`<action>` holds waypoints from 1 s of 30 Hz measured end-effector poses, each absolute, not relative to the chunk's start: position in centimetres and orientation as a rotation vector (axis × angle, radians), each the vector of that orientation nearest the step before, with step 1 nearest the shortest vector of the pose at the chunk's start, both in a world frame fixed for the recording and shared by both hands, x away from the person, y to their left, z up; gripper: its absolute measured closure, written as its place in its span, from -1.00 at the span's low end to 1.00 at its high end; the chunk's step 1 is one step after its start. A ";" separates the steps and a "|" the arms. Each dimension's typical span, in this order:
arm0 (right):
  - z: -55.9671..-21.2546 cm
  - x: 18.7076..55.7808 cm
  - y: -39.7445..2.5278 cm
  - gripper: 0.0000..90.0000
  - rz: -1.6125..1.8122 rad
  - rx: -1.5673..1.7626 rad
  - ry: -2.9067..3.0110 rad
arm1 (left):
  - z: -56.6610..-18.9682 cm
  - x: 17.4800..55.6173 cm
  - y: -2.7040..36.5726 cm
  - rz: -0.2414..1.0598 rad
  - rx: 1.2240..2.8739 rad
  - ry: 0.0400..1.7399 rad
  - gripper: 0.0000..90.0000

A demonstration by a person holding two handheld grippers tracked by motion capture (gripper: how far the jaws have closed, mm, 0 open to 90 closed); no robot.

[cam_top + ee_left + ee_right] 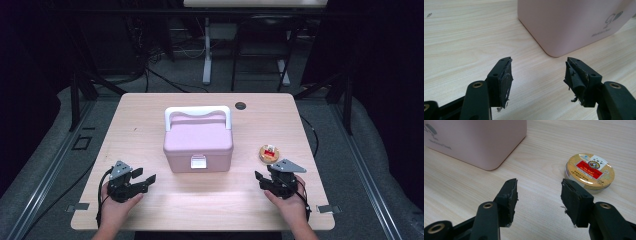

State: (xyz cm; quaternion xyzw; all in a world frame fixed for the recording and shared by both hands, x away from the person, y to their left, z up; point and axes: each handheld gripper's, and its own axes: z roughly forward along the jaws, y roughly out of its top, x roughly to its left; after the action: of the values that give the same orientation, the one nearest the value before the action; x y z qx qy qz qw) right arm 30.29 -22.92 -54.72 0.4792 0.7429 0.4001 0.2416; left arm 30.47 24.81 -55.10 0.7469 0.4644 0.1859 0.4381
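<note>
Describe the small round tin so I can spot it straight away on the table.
Start from the pink lidded box with the white handle at the middle of the wooden table. Look to its right, just ahead of the right tool: the tin lies flat there. It is the only round, gold thing, with a red label on its lid.
</note>
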 end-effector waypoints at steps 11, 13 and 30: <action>-55.0 30.3 -22.6 0.06 1.089 1.312 2.066 | -55.1 30.4 24.9 0.450 1.853 1.149 0.00; -55.0 30.3 -22.6 0.06 1.089 1.305 2.072 | -55.2 30.4 24.8 0.450 1.852 1.146 0.02; -54.9 30.3 -22.1 0.07 1.088 1.285 2.082 | -55.3 30.4 24.6 0.405 1.871 1.155 0.10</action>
State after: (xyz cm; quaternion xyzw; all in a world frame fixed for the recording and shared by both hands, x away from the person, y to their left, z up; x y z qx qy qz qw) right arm 30.33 -22.07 -54.91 0.4671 0.7567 0.3956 0.2298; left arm 30.44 24.61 -55.32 0.7525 0.4644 0.1628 0.4377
